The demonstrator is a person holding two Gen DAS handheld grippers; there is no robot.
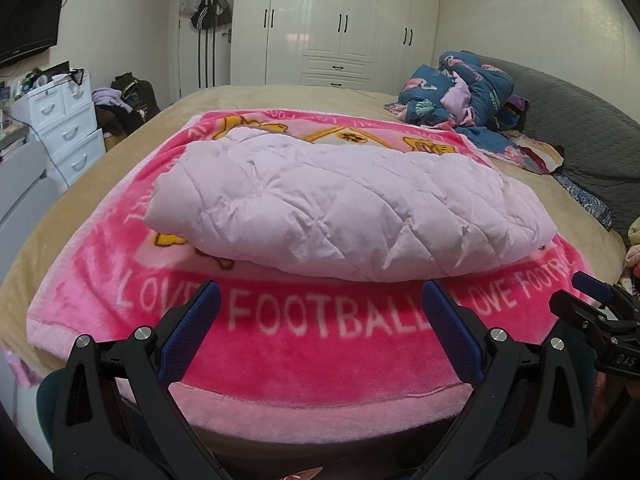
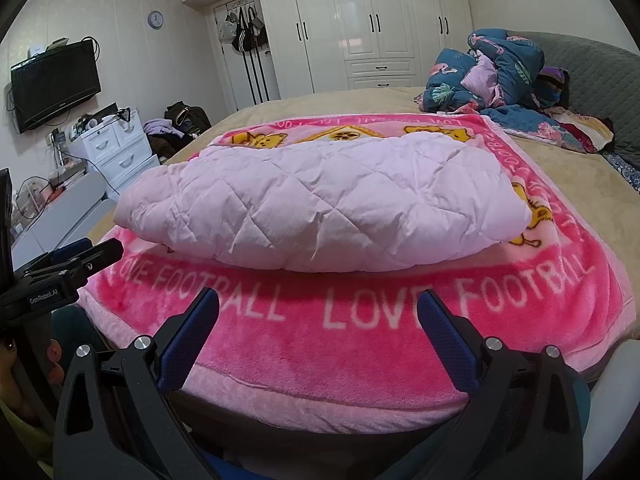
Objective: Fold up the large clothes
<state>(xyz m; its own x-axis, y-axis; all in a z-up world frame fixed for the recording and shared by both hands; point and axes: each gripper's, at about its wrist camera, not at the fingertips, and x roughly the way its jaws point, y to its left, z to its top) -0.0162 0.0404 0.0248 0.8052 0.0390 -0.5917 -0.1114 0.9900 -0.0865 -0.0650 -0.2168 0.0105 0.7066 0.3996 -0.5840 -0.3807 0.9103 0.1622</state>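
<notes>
Pale pink quilted jacket [image 1: 344,208] lies folded on pink "LOVE FOOTBALL" blanket [image 1: 320,356] atop bed [image 1: 280,96]. Left gripper [image 1: 320,312] and right gripper [image 2: 318,316] both spread wide, empty, just short of jacket's near edge, not touching. Sleeves, collar hidden in fold.

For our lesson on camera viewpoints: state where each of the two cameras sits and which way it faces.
Left wrist: sits behind the open left tongs at the bed's near edge, facing the folded lilac quilted garment; right tongs at right.
Right wrist: sits behind the open right tongs, facing the same garment; left tongs at left.
Shared: garment, pink blanket, white wardrobe.
</notes>
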